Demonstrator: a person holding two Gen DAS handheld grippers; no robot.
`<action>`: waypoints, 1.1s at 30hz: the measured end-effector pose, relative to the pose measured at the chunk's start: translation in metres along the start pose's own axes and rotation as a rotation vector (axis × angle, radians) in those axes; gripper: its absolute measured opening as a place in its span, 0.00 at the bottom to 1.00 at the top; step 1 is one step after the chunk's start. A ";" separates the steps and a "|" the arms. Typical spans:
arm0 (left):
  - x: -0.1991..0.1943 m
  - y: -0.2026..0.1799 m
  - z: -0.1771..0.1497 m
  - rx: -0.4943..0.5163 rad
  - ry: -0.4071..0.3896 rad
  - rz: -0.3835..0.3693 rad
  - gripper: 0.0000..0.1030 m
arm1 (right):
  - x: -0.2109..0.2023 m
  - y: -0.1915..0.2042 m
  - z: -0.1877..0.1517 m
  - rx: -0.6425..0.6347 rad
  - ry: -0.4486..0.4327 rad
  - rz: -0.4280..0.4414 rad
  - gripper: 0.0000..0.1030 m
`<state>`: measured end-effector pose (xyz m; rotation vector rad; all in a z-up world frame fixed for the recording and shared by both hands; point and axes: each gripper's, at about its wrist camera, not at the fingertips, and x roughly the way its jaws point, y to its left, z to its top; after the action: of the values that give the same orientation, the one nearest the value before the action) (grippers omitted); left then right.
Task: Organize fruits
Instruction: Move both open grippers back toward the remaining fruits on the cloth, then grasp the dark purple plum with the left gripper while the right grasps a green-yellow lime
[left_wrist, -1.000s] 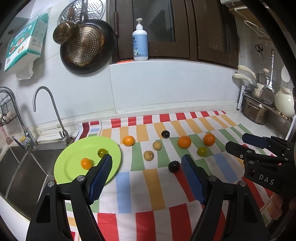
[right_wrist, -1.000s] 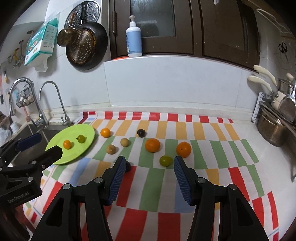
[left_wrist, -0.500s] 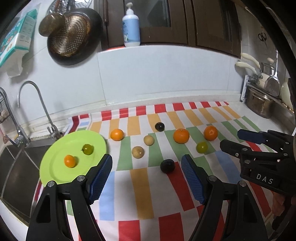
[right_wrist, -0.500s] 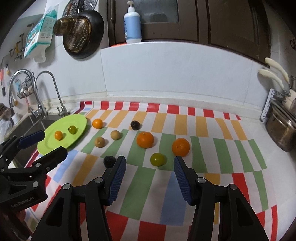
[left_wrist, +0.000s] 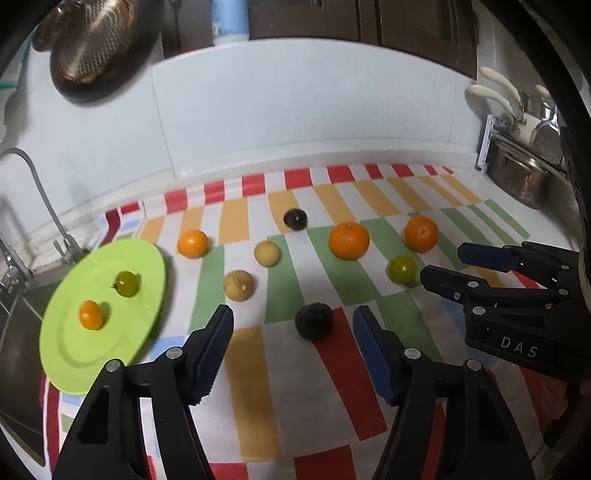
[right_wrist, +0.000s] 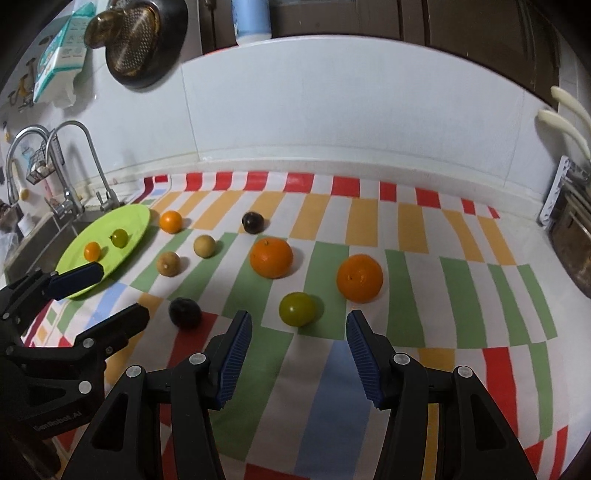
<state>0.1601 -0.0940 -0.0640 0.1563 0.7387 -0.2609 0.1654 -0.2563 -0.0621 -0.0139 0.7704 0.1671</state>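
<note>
While both sets of blue ribbed jaws stand parted with nothing between them, each is lined up on its own fruit. The left gripper (left_wrist: 293, 336) has just been narrowing its jaws, though they grasp nothing; the dark, rough-skinned round fruit (left_wrist: 314, 320) sits on the cloth just ahead of the gap, slightly right of its centre line and touching neither pad. The right gripper (right_wrist: 298, 341) is likewise released, and the small green tomato-like fruit (right_wrist: 297, 308) lies just beyond its tips, close to centre.

What could go wrong, as I judge it: both fruits are round and sit loose on the striped red, orange, green and white cloth (left_wrist: 332, 387), so a pad that lands first on one side may roll the fruit off instead of trapping it. The dark fruit's offset to the right makes that likelier for the left gripper. The green one looks soft, so a hard squeeze may bruise it. The two grippers are also near each other, and could collide if both advance together.

Further out lie two large oranges (right_wrist: 271, 257), two tan round fruits (left_wrist: 239, 285), a small orange citrus (left_wrist: 192, 243) and a second dark fruit (left_wrist: 295, 219). At the left, beside the sink, the lime-green round plate (left_wrist: 122, 343) already holds a small orange fruit and a green one, so most of the sorting appears to remain.
</note>
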 end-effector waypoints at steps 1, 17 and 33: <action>0.004 -0.001 0.000 -0.001 0.011 -0.004 0.63 | 0.003 -0.001 0.000 0.001 0.006 0.002 0.53; 0.042 -0.004 0.000 -0.007 0.104 -0.060 0.42 | 0.042 -0.004 0.002 0.012 0.082 0.030 0.43; 0.053 -0.003 0.001 -0.012 0.124 -0.103 0.29 | 0.056 0.002 0.006 -0.023 0.088 0.034 0.31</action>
<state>0.1975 -0.1064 -0.0992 0.1241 0.8727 -0.3468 0.2091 -0.2459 -0.0962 -0.0300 0.8573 0.2084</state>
